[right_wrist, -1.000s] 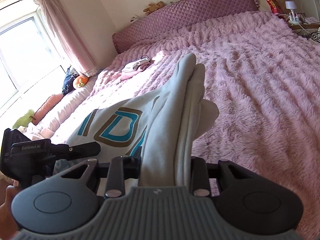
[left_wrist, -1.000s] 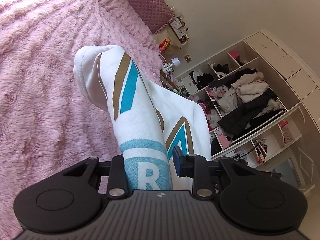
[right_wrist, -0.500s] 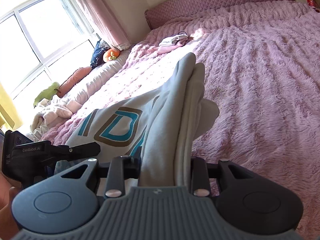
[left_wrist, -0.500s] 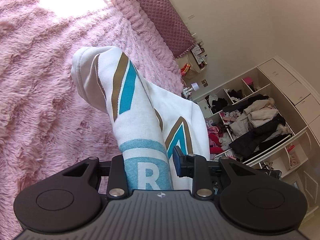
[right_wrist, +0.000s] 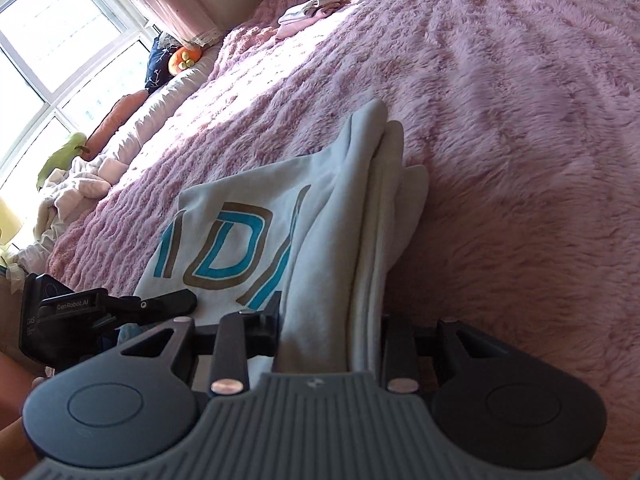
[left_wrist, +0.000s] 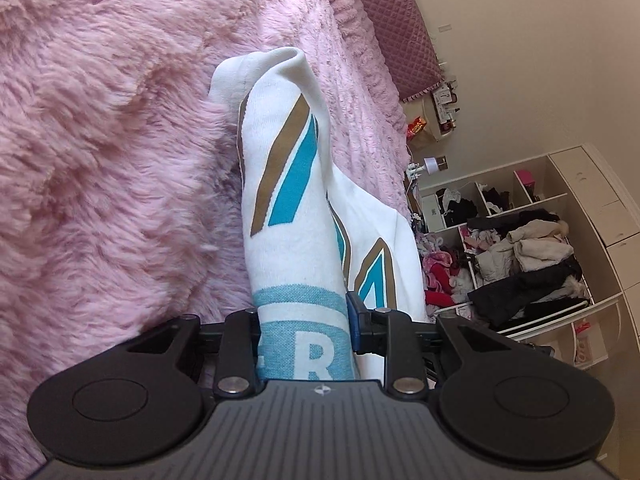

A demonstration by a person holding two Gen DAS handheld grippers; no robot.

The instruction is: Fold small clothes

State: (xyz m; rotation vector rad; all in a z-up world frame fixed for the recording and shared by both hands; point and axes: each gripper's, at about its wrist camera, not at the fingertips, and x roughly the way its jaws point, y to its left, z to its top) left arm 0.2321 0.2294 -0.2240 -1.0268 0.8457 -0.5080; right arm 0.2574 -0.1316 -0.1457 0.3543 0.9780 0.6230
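Note:
A white garment (left_wrist: 288, 216) with teal and brown letters is held by both grippers close over the pink fluffy bedspread (left_wrist: 104, 128). My left gripper (left_wrist: 306, 320) is shut on a bunched edge printed with a light blue band. My right gripper (right_wrist: 328, 336) is shut on a thick fold of the same garment (right_wrist: 240, 240), whose far end rests on the bedspread (right_wrist: 520, 120). The left gripper also shows in the right wrist view (right_wrist: 160, 304), low at the left beside the cloth.
Small folded clothes (right_wrist: 308, 12) lie far up the bed. Pillows and soft toys (right_wrist: 180, 56) line the window side. Open shelves stuffed with clothes (left_wrist: 520, 256) and a nightstand (left_wrist: 432, 128) stand beyond the bed's far edge.
Both grippers have dropped toward the bedspread with the garment, and the views tilted downward. The garment's far end now lies on the bed. Both grips are unchanged.

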